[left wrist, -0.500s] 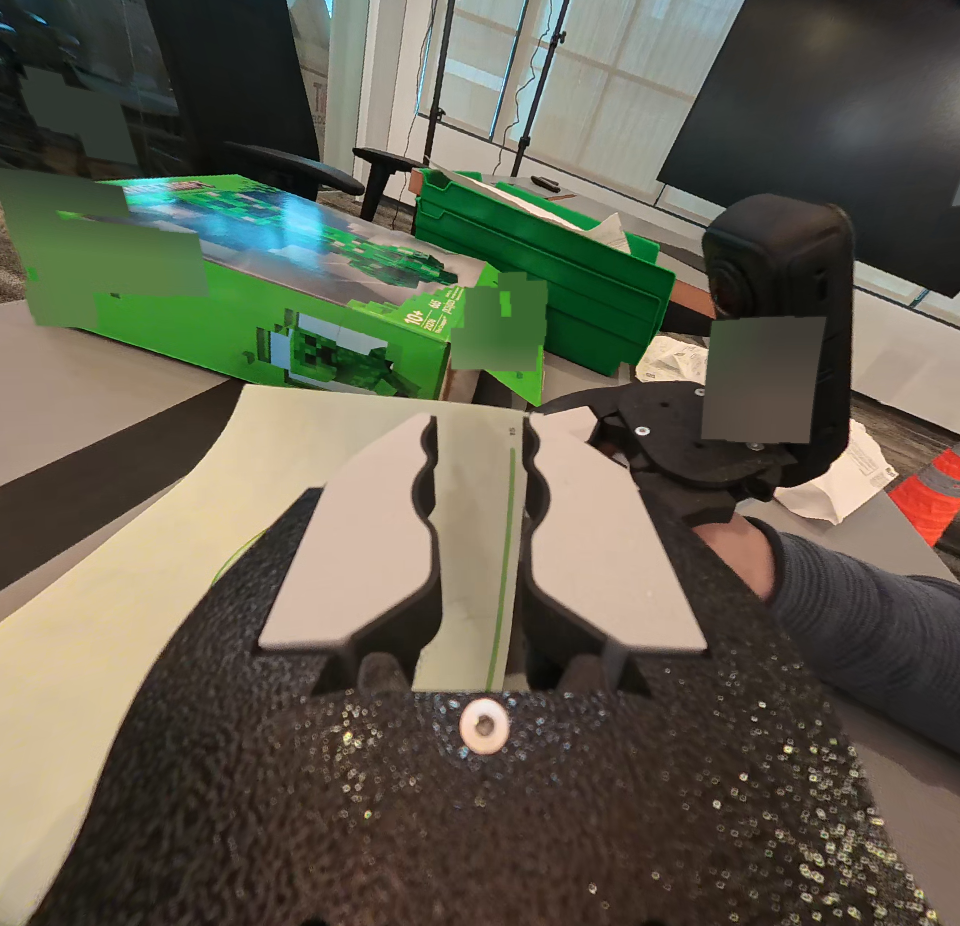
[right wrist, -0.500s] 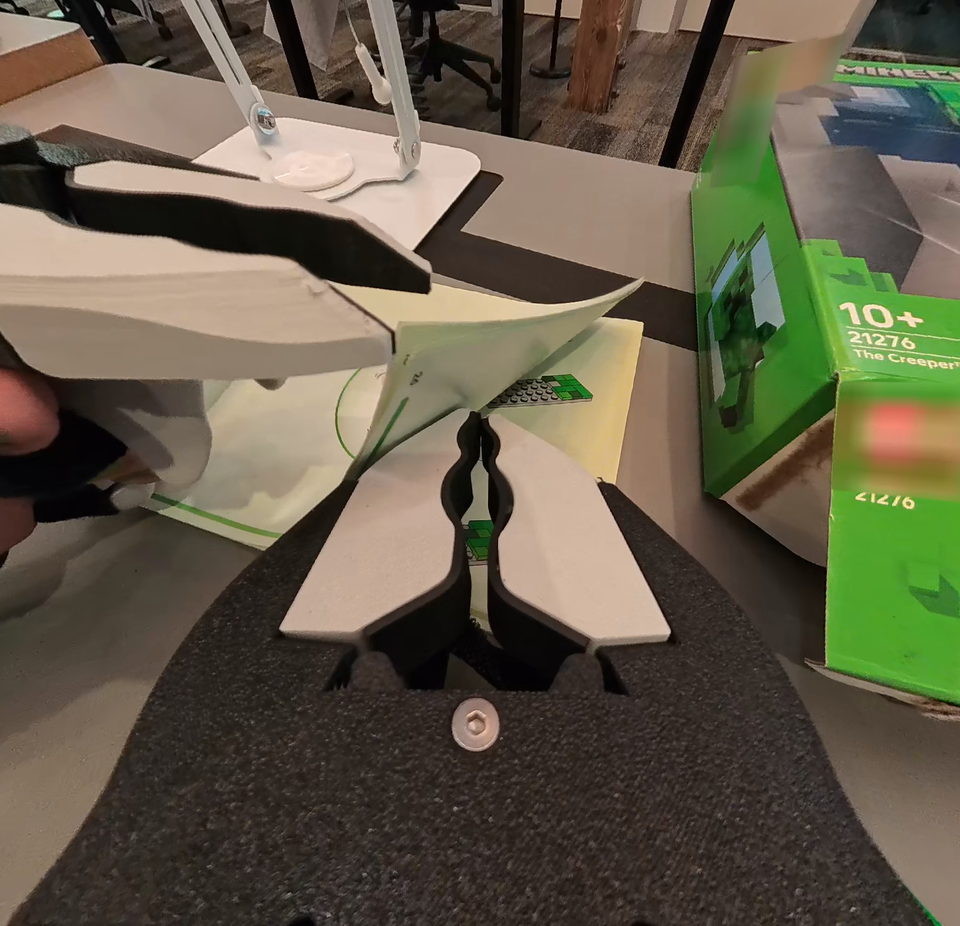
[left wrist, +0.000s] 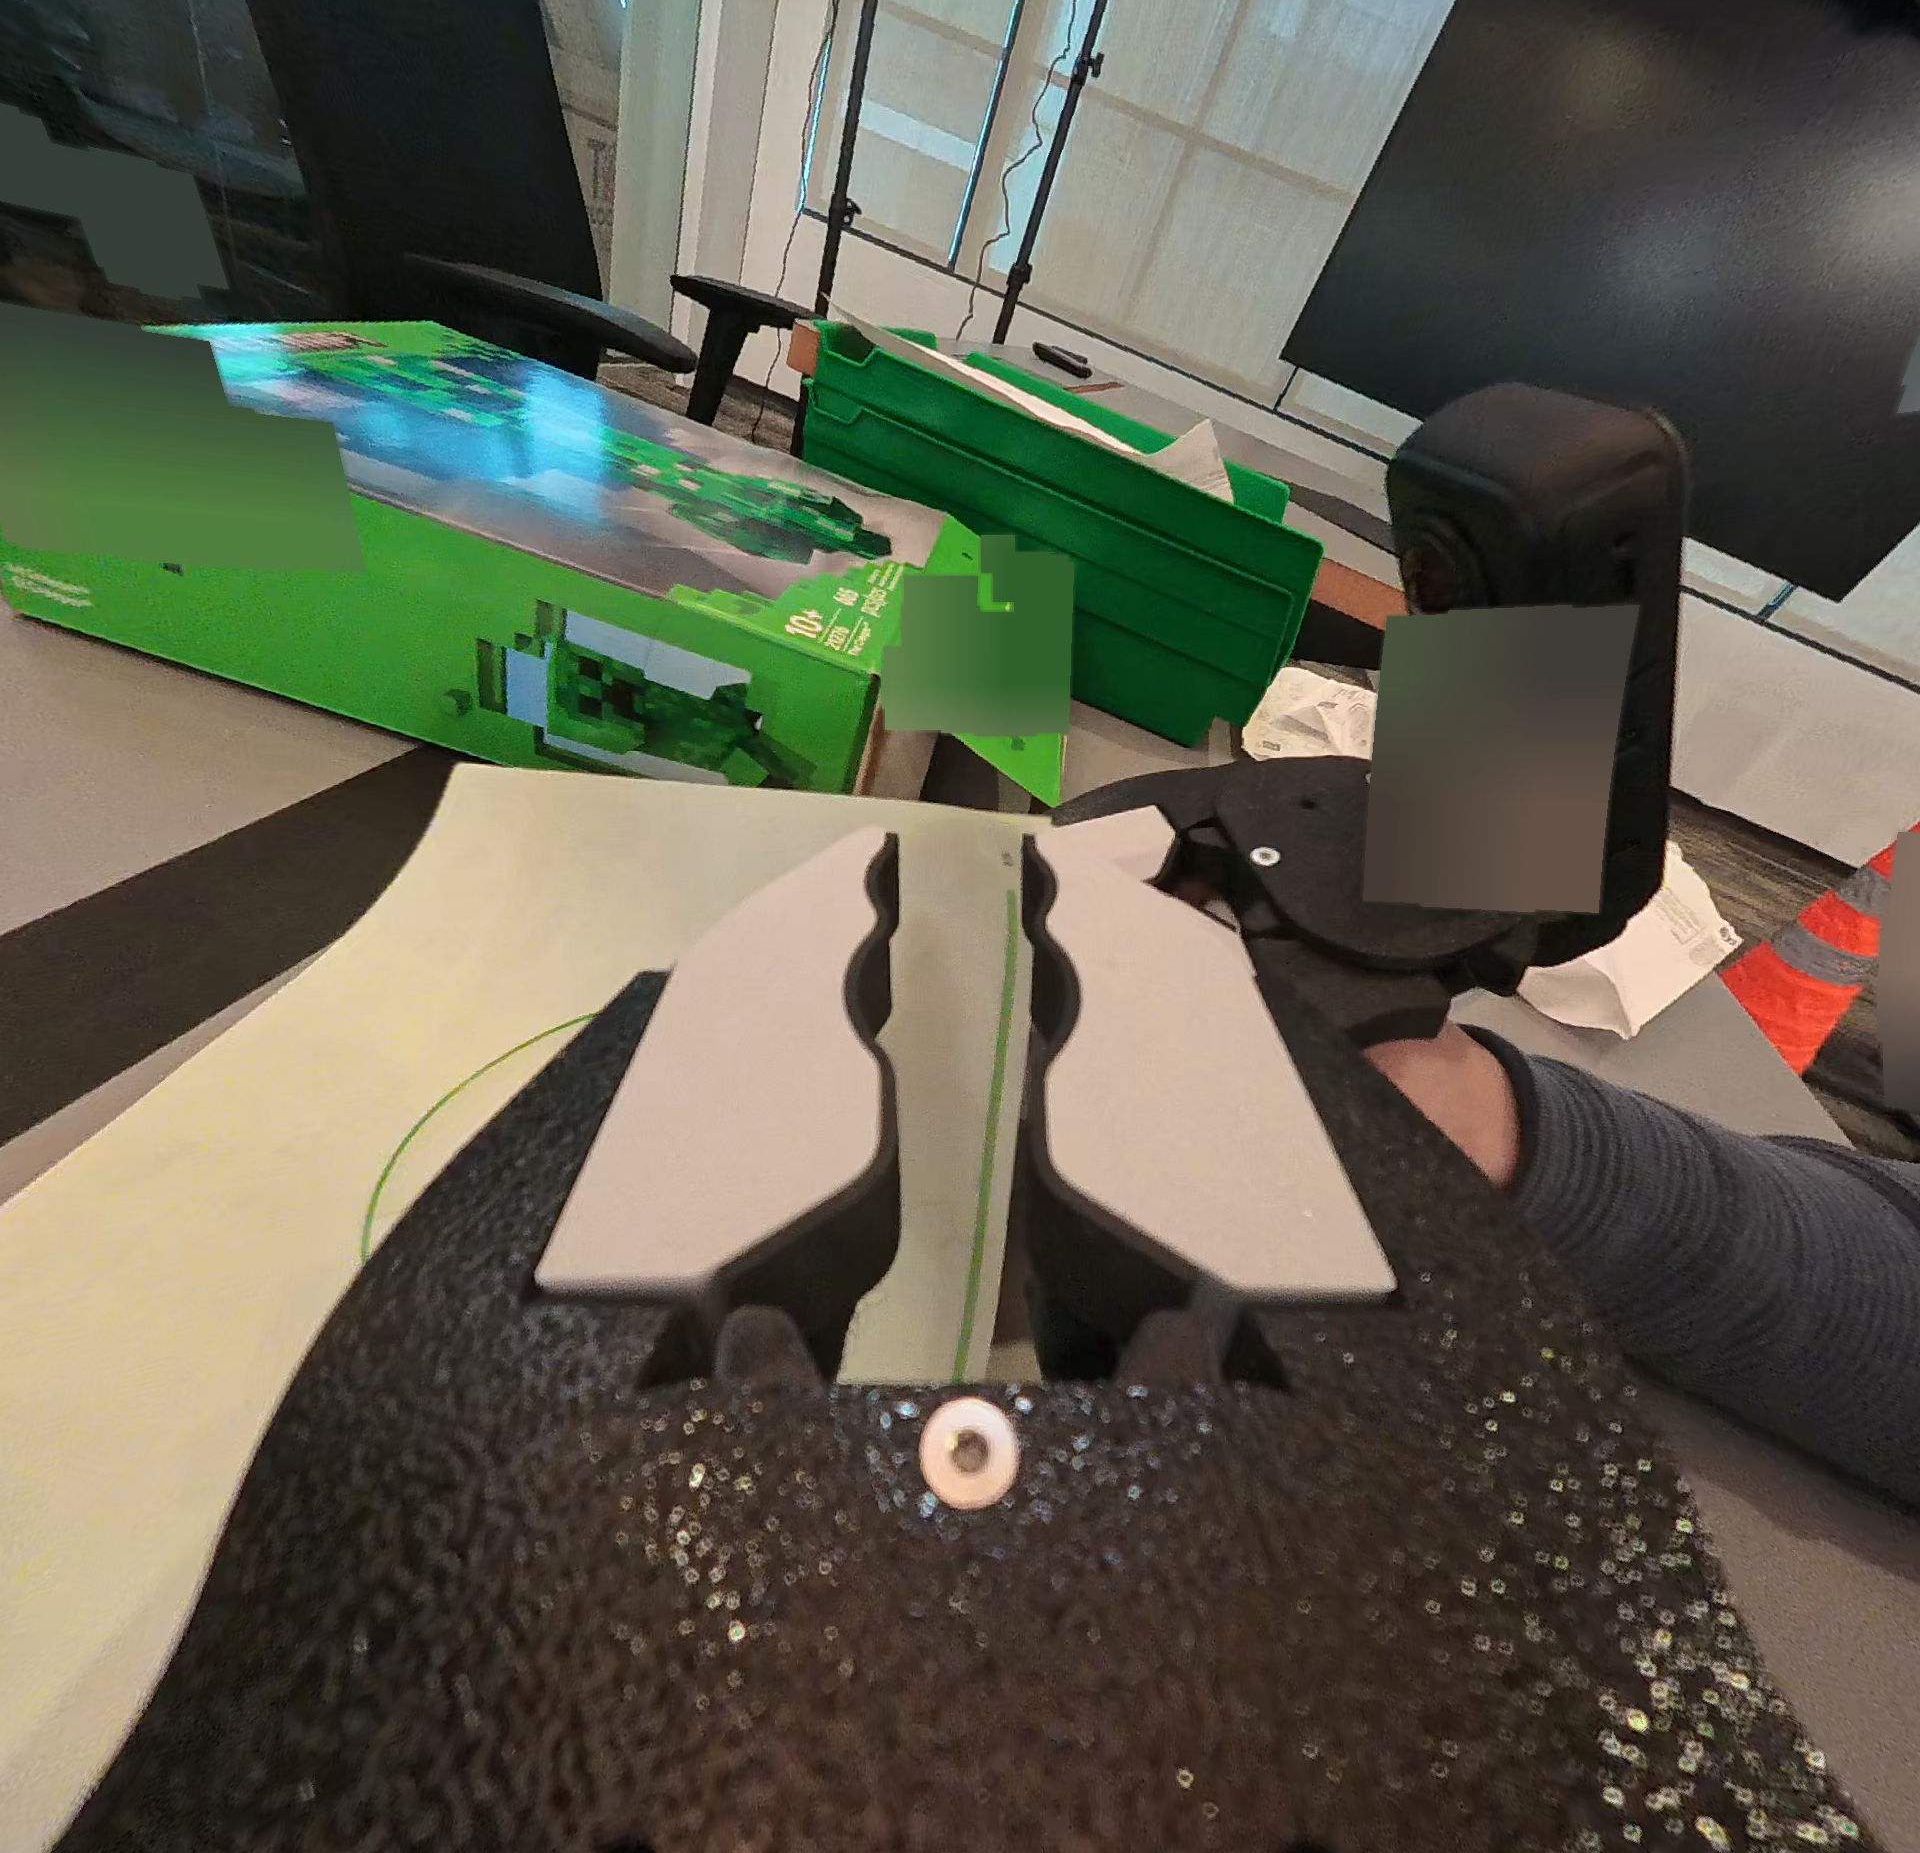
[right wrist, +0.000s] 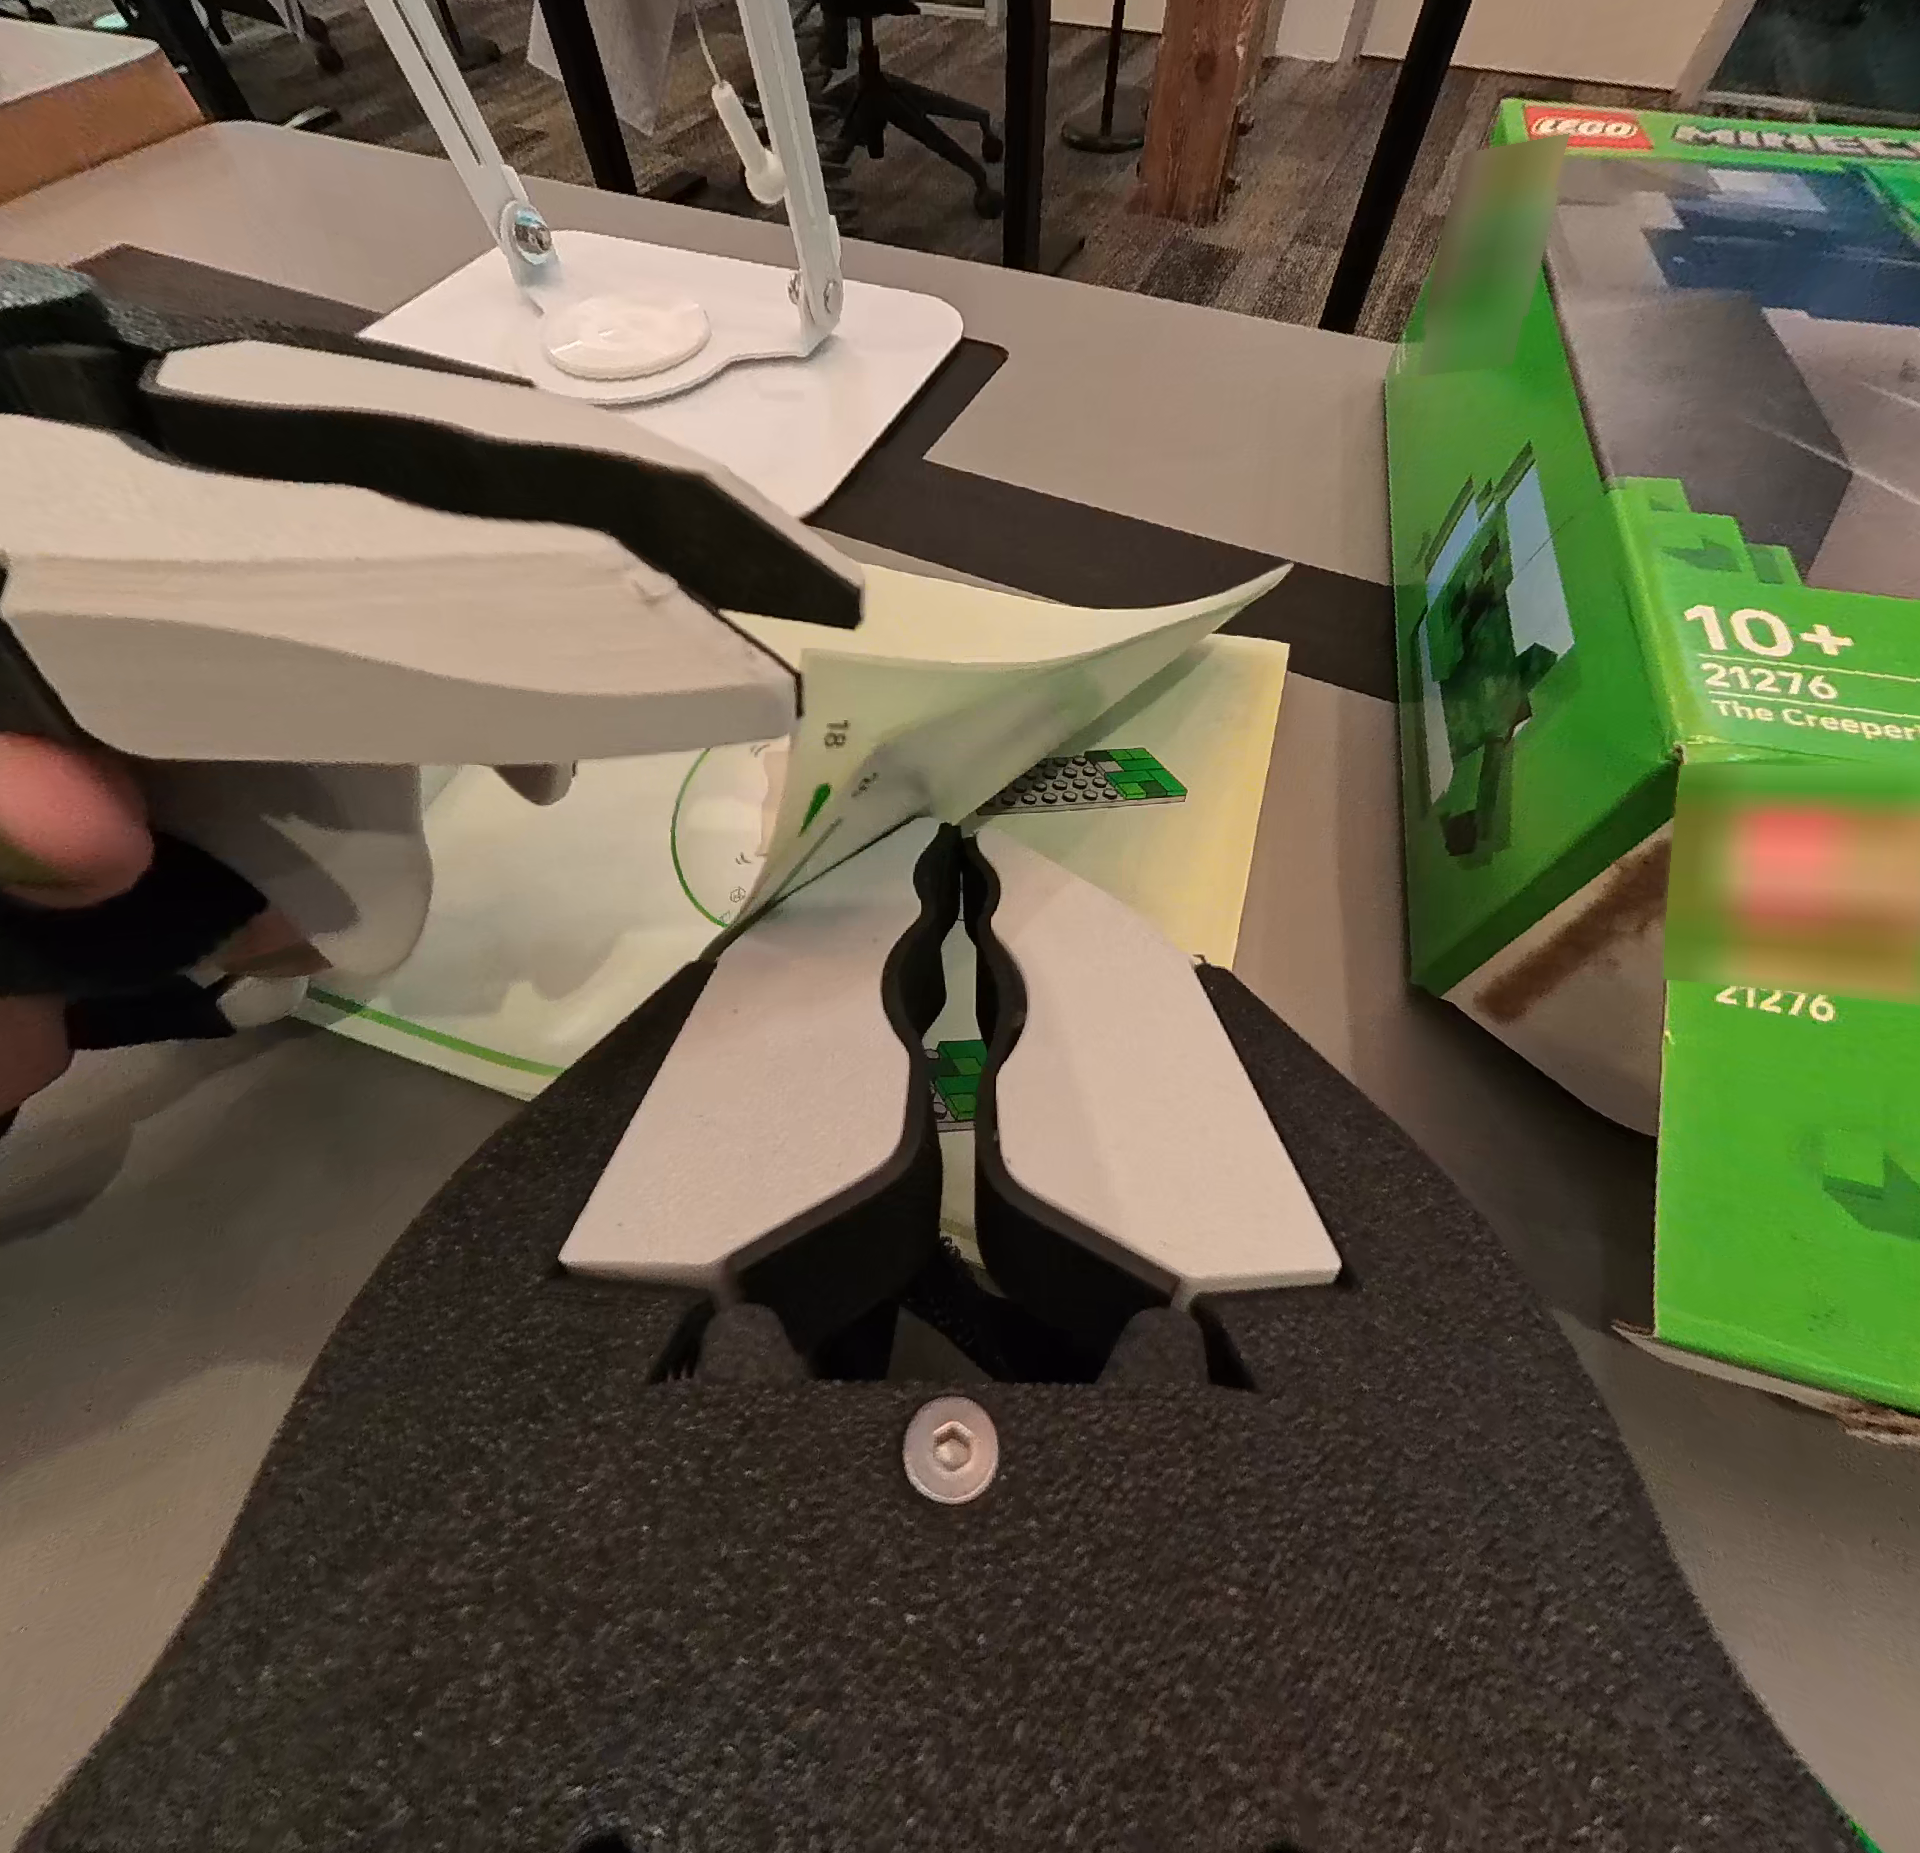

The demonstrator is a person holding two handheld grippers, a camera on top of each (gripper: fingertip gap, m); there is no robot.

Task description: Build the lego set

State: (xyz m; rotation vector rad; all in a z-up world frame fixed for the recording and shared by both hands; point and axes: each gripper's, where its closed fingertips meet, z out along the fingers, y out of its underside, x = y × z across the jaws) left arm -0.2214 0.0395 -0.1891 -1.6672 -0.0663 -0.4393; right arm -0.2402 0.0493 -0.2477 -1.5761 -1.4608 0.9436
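In the right wrist view, the left gripper (right wrist: 800,681) reaches in level from the left edge of the frame, one finger stacked above the other, a fingertip of the person's hand (right wrist: 62,837) showing at its rear. Its tips meet the lifted corner of an instruction booklet page (right wrist: 997,702), which curls up off the open instruction booklet (right wrist: 1174,868) lying flat on the grey table (right wrist: 1122,411); whether the tips actually pinch the sheet cannot be told. In its own view, its fingers stand a narrow gap apart with the page beneath.

The right gripper (right wrist: 951,847) points forward at centre frame, its tips nearly touching just under the curled page, gripping nothing visible. In the left wrist view a dark sleeve (left wrist: 1683,1242) runs back from it at right.

The green lego box (right wrist: 1683,598) lies on the table at the right edge, its end flap open.
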